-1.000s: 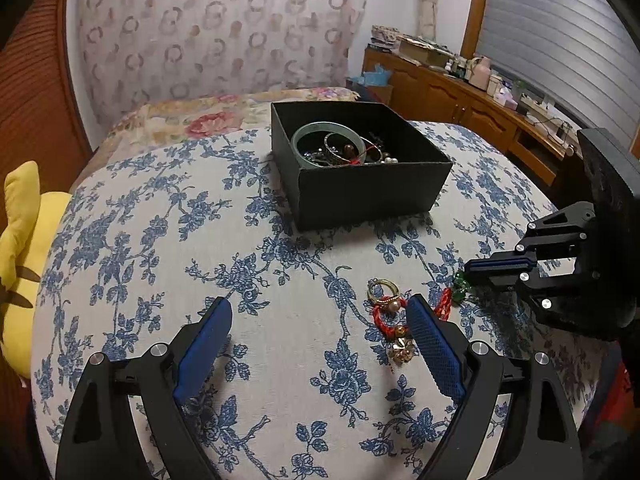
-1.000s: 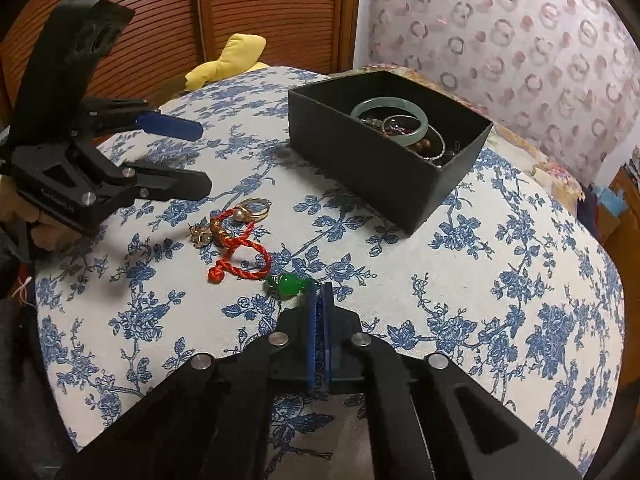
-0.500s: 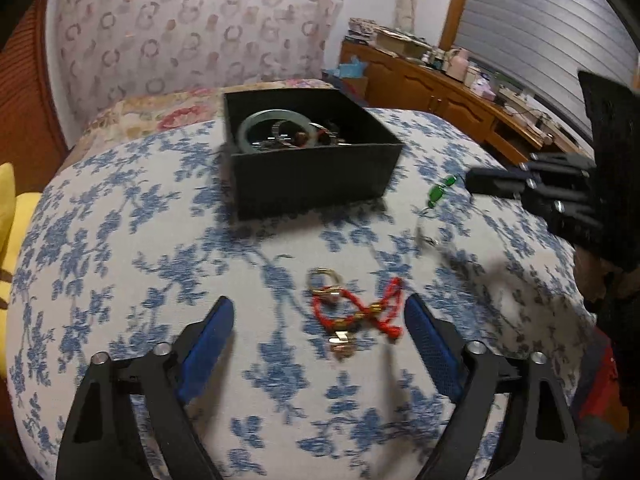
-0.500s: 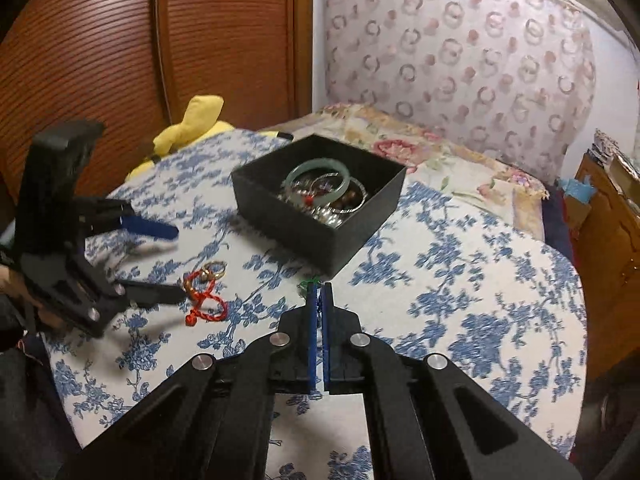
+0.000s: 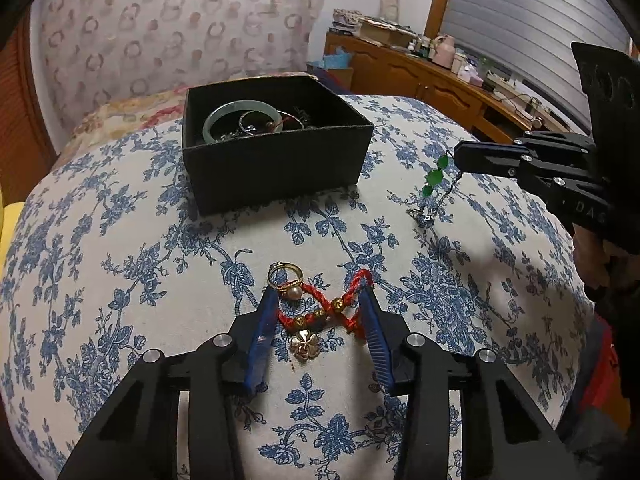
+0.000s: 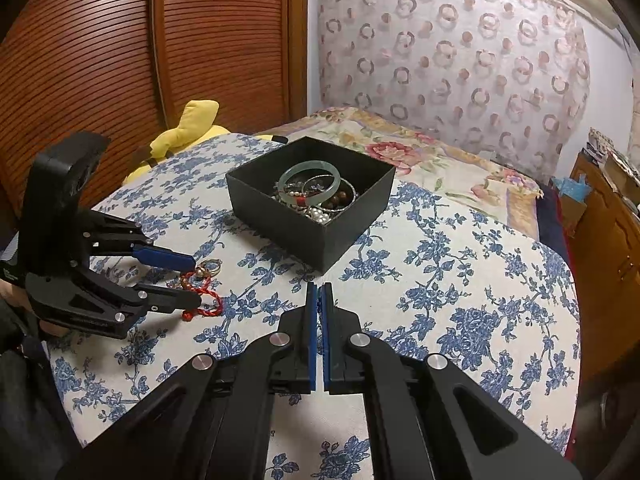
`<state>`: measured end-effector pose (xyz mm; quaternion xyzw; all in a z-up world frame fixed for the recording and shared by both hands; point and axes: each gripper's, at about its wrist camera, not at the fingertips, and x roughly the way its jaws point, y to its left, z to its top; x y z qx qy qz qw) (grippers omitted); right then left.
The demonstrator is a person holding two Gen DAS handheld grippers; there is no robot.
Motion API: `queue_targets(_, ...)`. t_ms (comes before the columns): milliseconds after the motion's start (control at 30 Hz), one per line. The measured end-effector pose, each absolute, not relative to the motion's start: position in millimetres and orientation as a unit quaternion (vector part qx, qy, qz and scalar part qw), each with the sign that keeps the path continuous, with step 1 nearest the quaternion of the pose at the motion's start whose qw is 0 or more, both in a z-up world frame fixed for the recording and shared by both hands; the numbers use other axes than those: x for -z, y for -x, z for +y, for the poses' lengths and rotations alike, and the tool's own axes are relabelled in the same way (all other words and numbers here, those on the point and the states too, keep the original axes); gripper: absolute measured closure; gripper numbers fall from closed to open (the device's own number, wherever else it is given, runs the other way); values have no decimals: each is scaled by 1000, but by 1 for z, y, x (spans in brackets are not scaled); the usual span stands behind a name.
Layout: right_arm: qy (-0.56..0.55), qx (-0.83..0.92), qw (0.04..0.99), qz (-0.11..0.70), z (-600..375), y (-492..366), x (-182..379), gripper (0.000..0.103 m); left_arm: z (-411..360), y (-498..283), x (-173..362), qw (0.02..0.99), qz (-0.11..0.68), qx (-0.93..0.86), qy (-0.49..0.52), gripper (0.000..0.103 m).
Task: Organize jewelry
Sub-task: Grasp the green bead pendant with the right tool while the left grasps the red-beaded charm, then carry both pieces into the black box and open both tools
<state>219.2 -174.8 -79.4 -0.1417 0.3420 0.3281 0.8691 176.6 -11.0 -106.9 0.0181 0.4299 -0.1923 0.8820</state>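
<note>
Braided red cord bracelet [image 5: 320, 312], gold-beaded

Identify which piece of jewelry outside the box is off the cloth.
The green-bead chain, hanging from the shut right tongs beside the black box. The red cord bracelet and gold ring lie on the cloth.

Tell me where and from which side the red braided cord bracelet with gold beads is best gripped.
Grip the red braided cord bracelet across its beaded middle, coming from above. It lies flat on the blue floral cloth in a figure-eight, narrowest there. The closing left gripper already straddles it; the gold pearl ring touching one loop may get caught.
</note>
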Motion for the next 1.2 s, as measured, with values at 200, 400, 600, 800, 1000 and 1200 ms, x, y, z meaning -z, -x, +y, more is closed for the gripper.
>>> queue_targets(200,141,-330,869,342,-173,-217,81,100,-10,-177,107,885,425,188,-28,72)
queue_targets(400,141,-328,869,343,-174,-217,82,100,-10,-177,106,887,420,189,-31,96)
queue_targets(600,139,-327,871,341,-177,-214,80,100,-8,-171,98,887,418,193,-26,97)
queue_targets(800,139,-327,873,333,-177,-211,74,100,-4,-165,75,895,396,207,1,97)
queue_targets(1000,140,-327,874,330,-177,-208,71,100,6,-171,50,902,373,215,30,97)
queue_targets(1200,137,-327,877,324,-177,-207,65,100,12,-177,32,908,358,214,32,97)
